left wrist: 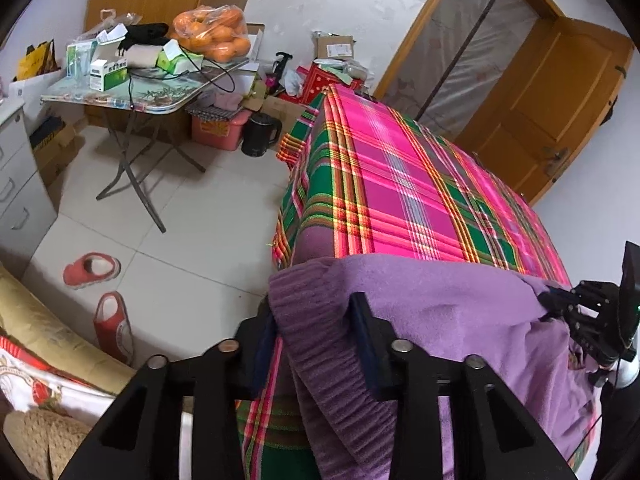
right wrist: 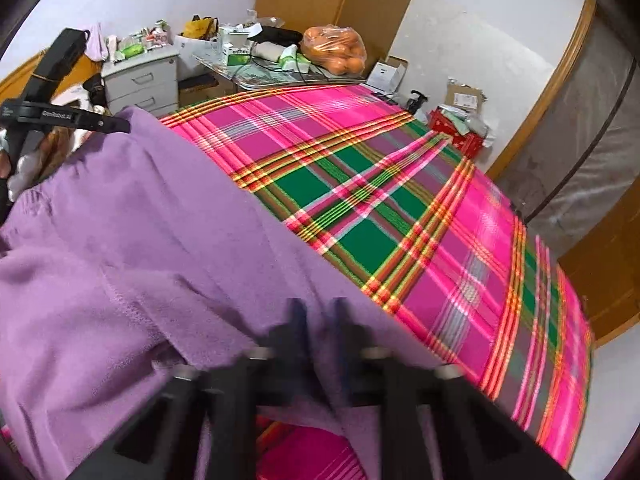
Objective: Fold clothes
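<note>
At the near edge of a bed spread with a pink-and-green plaid cover, a purple knit garment lies draped over the side, its ribbed hem hanging at six o'clock in the left wrist view. The left tool straddles that ribbed band, one finger on each side, apparently clenched on it, though part of the contact is hidden by folds. At three o'clock in the same view, the right tool pinches the garment's far edge. In its own blurred view the right tool has its fingers drawn close together with purple cloth between them, so it too looks to be grasping the garment.

The knit appears soft, light and limp; it will likely sag and stretch wherever it is not supported, and the fleecy face should grip rather than slide. The ribbed hem and seamed edges look like the firmest places to take hold.

Farther off, at eleven o'clock in the left view, a folding bench carries boxes and a bag of oranges; slippers rest on the tiled floor.
</note>
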